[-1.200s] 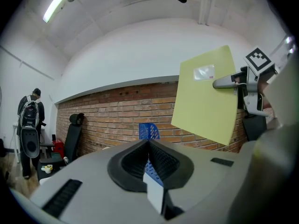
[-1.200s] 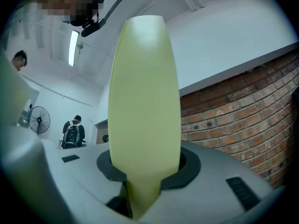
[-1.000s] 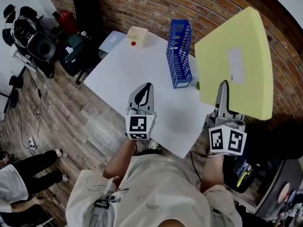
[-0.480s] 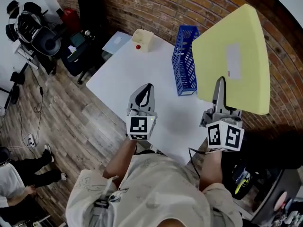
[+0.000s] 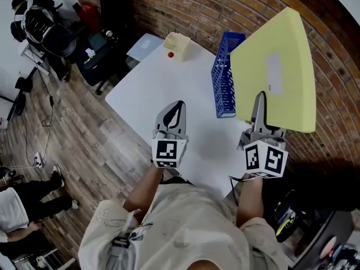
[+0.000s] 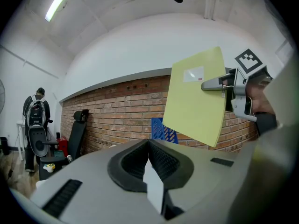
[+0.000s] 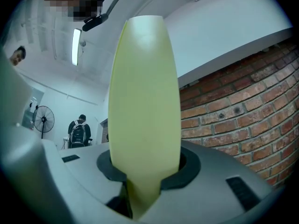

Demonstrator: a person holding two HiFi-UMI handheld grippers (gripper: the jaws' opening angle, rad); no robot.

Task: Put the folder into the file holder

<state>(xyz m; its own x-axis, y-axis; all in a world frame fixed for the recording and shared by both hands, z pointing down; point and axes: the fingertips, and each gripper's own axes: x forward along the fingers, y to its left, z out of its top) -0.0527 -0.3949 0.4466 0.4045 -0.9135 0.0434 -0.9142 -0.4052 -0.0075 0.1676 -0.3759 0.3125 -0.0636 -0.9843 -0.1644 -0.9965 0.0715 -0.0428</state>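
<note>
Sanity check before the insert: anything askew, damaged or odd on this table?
Nothing stands out. The blue file holder stands upright on the white table, and nothing is spilled. The yellow folder looks undamaged, clamped at its lower edge in the right hand-held gripper, not yet inserted. The left hand-held gripper is shut and empty.

Both forearms reached toward 12 o'clock from the torso. The left gripper (image 5: 177,104) pointed level, jaws pressed together with nothing between them. At its 3 o'clock, the right gripper (image 5: 259,98) tilted slightly upward, jaws clamped on the lower edge of the yellow folder (image 5: 281,44).
</note>
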